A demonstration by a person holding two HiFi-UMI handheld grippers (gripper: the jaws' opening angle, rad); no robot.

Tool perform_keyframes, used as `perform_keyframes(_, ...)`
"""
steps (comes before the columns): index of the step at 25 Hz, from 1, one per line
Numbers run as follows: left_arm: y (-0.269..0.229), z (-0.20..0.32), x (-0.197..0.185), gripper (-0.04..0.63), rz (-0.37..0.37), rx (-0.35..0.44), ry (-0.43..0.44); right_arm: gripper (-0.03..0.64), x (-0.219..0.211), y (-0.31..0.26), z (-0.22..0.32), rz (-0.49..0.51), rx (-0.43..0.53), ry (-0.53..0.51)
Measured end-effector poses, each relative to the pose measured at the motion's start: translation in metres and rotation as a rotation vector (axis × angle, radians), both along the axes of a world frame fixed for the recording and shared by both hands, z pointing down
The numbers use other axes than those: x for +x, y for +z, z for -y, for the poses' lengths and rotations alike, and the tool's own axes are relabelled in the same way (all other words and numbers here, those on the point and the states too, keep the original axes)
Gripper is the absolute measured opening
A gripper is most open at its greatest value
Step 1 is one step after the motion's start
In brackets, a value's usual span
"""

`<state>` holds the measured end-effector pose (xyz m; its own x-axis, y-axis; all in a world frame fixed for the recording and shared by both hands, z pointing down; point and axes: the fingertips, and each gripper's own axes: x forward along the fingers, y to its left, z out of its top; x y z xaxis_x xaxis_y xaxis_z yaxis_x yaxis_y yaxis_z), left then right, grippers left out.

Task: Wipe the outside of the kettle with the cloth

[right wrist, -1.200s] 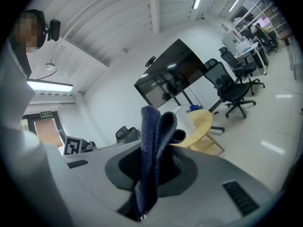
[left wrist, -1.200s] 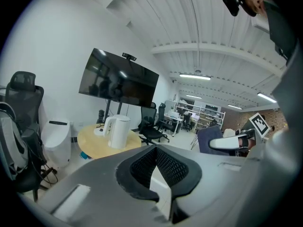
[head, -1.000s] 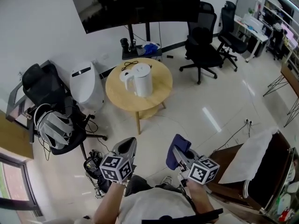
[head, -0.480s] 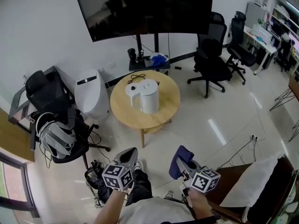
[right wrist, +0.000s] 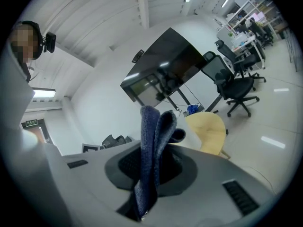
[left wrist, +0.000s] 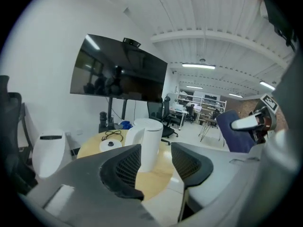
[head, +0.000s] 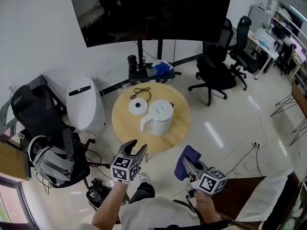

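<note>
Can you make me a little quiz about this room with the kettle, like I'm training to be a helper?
1. True or false: the kettle stands on the floor.
2. What does the right gripper hold between its fingers? A) a cup B) a blue cloth C) nothing
3. Fill in: the white disc lies ____ the kettle on the round table.

Key: 1 false, it stands on the table. 2 B. 3 beside.

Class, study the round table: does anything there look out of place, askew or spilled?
Only mildly: the kettle stands on the table beside its base, not on it, and a black cord lies loose behind. Nothing looks spilled or damaged.
</note>
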<state>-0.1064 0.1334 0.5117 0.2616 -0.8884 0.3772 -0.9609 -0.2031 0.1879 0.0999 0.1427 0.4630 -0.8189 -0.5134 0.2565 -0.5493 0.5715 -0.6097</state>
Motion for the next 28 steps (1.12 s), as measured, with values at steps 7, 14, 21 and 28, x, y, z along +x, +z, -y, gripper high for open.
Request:
perform_keyframes(7,0.033,0.094,-0.029,0.288,0.063,0.013,0.133,0.061,-0.051,0.014,0.049,-0.108,-0.007,0.029)
perform_keyframes(14,0.044,0.132,-0.019,0.31,0.047,0.037,0.251,0.061,-0.072,0.008,0.109,-0.297,0.06,-0.031)
perform_keyframes(21,0.045,0.14,-0.007,0.246,0.07,0.063,0.27,0.061,-0.102,0.019,0.197,-0.526,0.09,-0.196)
perform_keyframes(28,0.045,0.137,-0.004,0.173,0.142,0.075,0.306,0.063,-0.126,0.062,0.253,-0.791,0.077,-0.3)
